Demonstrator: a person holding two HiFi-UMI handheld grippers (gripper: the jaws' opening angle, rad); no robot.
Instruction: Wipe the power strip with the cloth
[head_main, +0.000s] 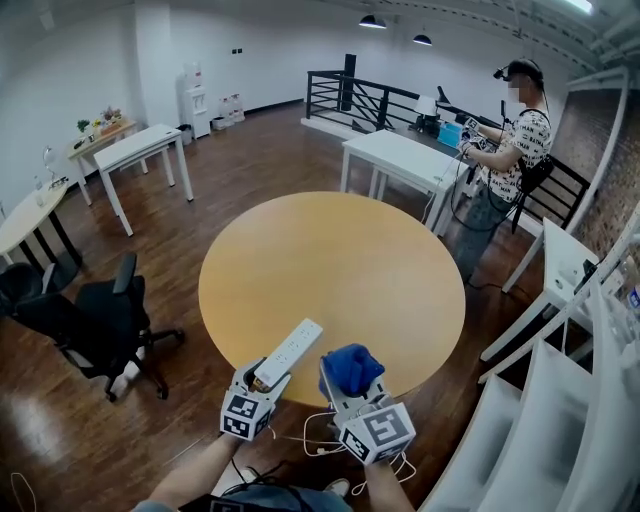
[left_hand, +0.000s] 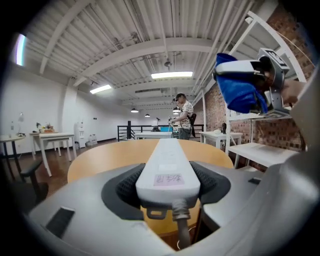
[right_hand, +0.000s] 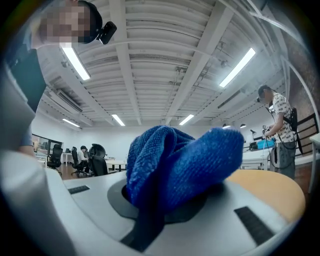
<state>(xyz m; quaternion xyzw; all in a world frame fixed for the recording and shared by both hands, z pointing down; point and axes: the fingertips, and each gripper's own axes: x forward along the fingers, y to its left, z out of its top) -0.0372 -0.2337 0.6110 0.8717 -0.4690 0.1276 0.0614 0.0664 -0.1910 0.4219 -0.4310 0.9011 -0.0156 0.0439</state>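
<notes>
Head view: the left tool (head_main: 263, 381) is clamped on one end of a long white power strip (head_main: 290, 352), over the near edge of the round yellow worktop (head_main: 340, 270). Just beside it, the right tool (head_main: 350, 386) squeezes a bunched blue cloth (head_main: 352, 366). Dark wood floor (head_main: 250, 170) lies all around.

Surroundings: open room with a dark wooden floor (head_main: 250, 170).
A round table (head_main: 340, 270) is standing mid-room, with a black office chair (head_main: 95, 320) sitting to its left. Beyond it, a person (head_main: 505, 160) is standing at a white table (head_main: 405, 160), near a black railing (head_main: 360, 100). A second white table (head_main: 140, 150) and a water dispenser (head_main: 197, 100) are standing by the far wall. White shelves (head_main: 560, 400) are lining the right side.
</notes>
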